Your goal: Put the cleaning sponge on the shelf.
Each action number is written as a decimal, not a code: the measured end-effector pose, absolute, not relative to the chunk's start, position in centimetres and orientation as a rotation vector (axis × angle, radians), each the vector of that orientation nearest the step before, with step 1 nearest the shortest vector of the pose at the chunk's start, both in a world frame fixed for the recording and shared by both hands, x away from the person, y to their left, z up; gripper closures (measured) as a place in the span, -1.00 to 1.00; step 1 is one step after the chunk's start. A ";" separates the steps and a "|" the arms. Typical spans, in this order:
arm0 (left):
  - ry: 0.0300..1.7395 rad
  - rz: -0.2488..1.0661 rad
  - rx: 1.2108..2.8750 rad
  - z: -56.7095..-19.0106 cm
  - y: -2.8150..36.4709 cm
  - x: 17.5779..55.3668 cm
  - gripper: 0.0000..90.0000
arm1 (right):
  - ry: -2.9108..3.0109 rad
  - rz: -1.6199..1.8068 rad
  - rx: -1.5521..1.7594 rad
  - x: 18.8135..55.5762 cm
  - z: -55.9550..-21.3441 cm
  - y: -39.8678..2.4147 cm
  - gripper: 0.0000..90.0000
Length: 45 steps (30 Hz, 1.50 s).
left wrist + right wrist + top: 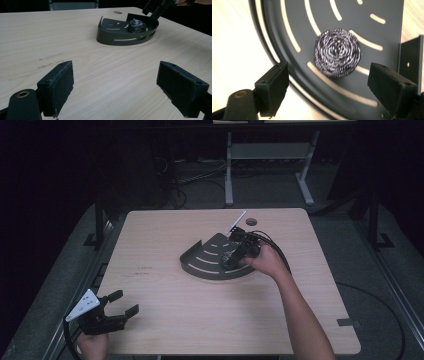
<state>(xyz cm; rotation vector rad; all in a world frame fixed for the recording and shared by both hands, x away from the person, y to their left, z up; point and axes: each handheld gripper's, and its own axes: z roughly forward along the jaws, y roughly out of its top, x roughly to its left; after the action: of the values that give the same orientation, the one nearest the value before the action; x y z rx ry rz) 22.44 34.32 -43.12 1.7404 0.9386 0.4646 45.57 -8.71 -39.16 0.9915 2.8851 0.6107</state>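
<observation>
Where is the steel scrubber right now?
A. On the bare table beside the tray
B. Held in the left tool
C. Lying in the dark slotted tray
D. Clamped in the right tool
C: the scrubber lies on the floor of the tray, and the right tool stands open above it without touching.

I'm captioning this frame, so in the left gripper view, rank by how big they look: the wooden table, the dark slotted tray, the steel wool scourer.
1. Wooden table, largest, spanning the view.
2. Dark slotted tray, much smaller.
3. Steel wool scourer, smallest, sitting inside the tray.
The tray and scourer lie far from the camera, so both look small.
</observation>
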 end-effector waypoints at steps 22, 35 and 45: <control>0.932 0.458 1.756 -43.2 34.0 22.5 -0.70 | 2.857 0.659 0.983 40.9 -37.9 -13.0 -0.62; 0.930 0.455 1.761 -43.2 33.9 22.5 -0.70 | 2.843 0.686 1.022 38.7 -38.8 -15.4 -0.62; 0.927 0.455 1.764 -43.2 33.8 22.5 -0.70 | 2.839 0.715 1.057 37.4 -39.8 -16.8 -0.62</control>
<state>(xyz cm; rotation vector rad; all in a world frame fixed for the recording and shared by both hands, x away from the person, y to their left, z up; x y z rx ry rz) 22.51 33.80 -43.23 1.7636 0.9273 0.4548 37.42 -16.82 -39.75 1.0566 2.8394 0.7146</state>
